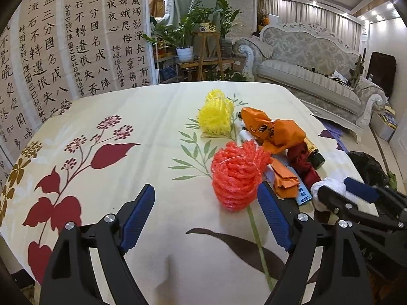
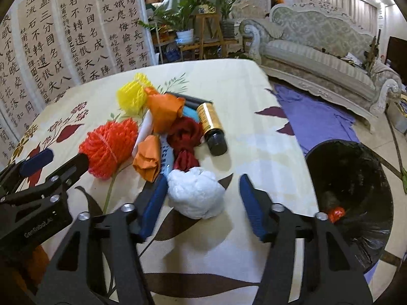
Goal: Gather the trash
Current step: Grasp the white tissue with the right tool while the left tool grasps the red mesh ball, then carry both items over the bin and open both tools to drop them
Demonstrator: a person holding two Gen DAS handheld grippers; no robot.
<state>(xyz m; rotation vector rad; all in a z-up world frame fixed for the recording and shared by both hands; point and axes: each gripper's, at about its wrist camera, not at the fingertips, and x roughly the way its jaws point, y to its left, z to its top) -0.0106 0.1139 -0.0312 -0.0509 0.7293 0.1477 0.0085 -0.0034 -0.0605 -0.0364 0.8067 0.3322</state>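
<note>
A table covered by a cream cloth (image 2: 254, 96) printed with flowers and leaves holds a small heap of trash, seen from two hand-held grippers. Counted, the heap has one yellow foam net (image 1: 216, 115), one red-orange foam net (image 1: 235, 175), two crumpled orange wrappers, one larger (image 2: 165, 113) and one smaller (image 2: 148, 158), one dark red twisted cloth or bag (image 2: 184, 137), one brown bottle with a gold label (image 2: 211, 127) lying on its side, one black tube (image 2: 193, 100) behind it, and one white crumpled wad (image 2: 195, 194) nearest the table edge. The left gripper (image 1: 206, 200) has its jaws spread wide over bare cloth; the red-orange foam net sits just ahead of its right finger, and nothing is gripped. The right gripper (image 2: 203, 186) is partly open with the white wad between its blue pads (image 2: 250, 200); the left pad is against the wad, the right pad stands clear, so it is not clamped. One black-lined bin (image 2: 348, 178) stands on the floor beside the table, to the right, with one orange-red scrap (image 2: 335, 213) inside.
</note>
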